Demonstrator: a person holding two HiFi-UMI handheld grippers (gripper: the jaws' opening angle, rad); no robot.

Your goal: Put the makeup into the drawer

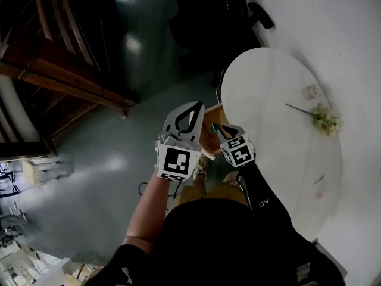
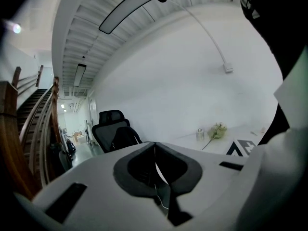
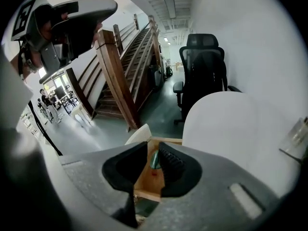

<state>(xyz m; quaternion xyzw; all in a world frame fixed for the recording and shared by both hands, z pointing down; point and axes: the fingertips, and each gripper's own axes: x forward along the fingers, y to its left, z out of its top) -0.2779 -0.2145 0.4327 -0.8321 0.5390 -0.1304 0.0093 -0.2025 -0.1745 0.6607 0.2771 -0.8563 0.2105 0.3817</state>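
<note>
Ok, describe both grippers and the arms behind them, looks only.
The left gripper is a pale grey plastic shell with dark-lined jaws and a cube of black-and-white square markers. The right gripper matches, with ribbed black pads and its own marker cube. The right arm wears a long black sleeve with a small white logo; the left sleeve, also black, is short.

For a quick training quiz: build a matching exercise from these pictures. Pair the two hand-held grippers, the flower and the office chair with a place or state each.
Things
1. left hand-held gripper
2. right hand-held gripper
3. flower
4. office chair

Places or states
A. lies on the white table
B. jaws a little apart, aimed at the open wooden drawer
C. jaws together, nothing between them
D. black, on the floor beyond the table

Pairs: 1-C, 2-B, 3-A, 4-D
</note>
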